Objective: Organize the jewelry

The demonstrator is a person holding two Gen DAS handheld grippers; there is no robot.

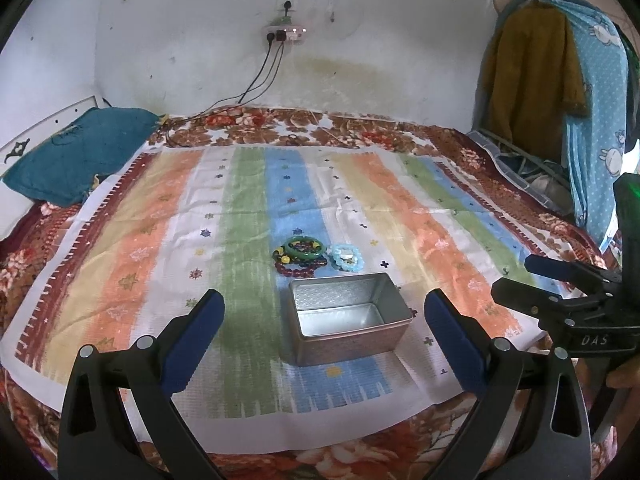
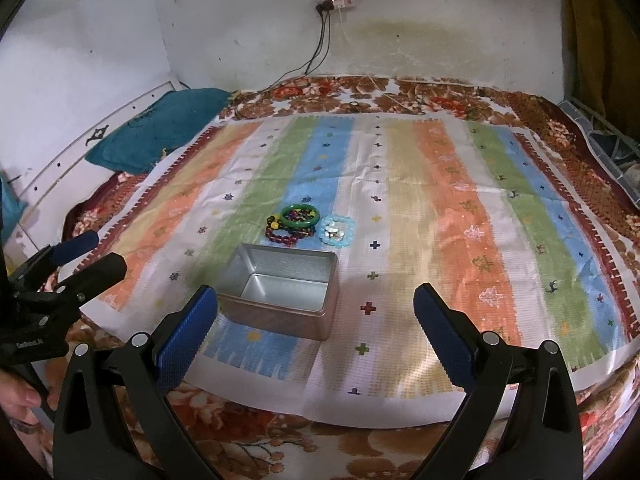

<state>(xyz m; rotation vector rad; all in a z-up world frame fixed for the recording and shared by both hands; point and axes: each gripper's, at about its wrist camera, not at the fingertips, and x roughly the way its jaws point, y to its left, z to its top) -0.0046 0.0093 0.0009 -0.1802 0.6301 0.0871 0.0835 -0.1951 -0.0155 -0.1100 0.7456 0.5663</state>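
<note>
Not yet started: left hand-held gripper [image 1: 324,320] and right hand-held gripper [image 2: 316,314] both released and empty above the bed's near edge, bracelets [image 1: 304,254] heaped just beyond the empty metal tin [image 1: 348,320], needing a forward reach to grasp one.

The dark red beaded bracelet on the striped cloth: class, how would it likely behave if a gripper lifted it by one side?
The dark red beaded bracelet is probably floppy: separate round beads, so it would likely sag. It touches the green bangle and may drag it. Glossy beads could slip.
</note>
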